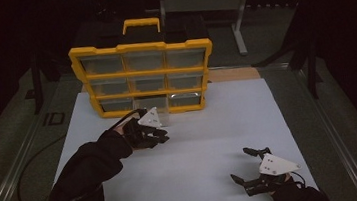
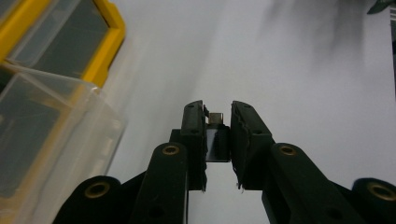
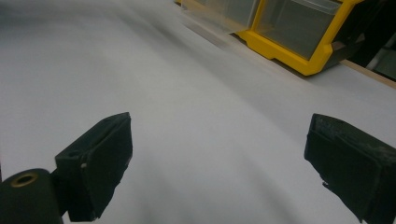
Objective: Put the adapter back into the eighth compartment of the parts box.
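Note:
My left gripper [image 2: 218, 122] is shut on a small dark block with a metal tip [image 2: 216, 135], held above the white mat. In the high view the left gripper [image 1: 162, 136] hovers just in front of a clear drawer [image 1: 141, 104] pulled out of the bottom row of the yellow organiser [image 1: 140, 47]. That drawer [image 2: 46, 140] lies to the left in the left gripper view. My right gripper [image 1: 243, 165] rests near the front right of the mat, jaws wide apart. The right gripper [image 3: 219, 154] has nothing between its pads.
The yellow organiser [image 3: 299, 51] with several clear drawers stands upright at the back of the white mat [image 1: 209, 127]. A black cable [image 1: 27, 166] runs along the table's left side. A metal stand [image 1: 238, 19] is behind the table.

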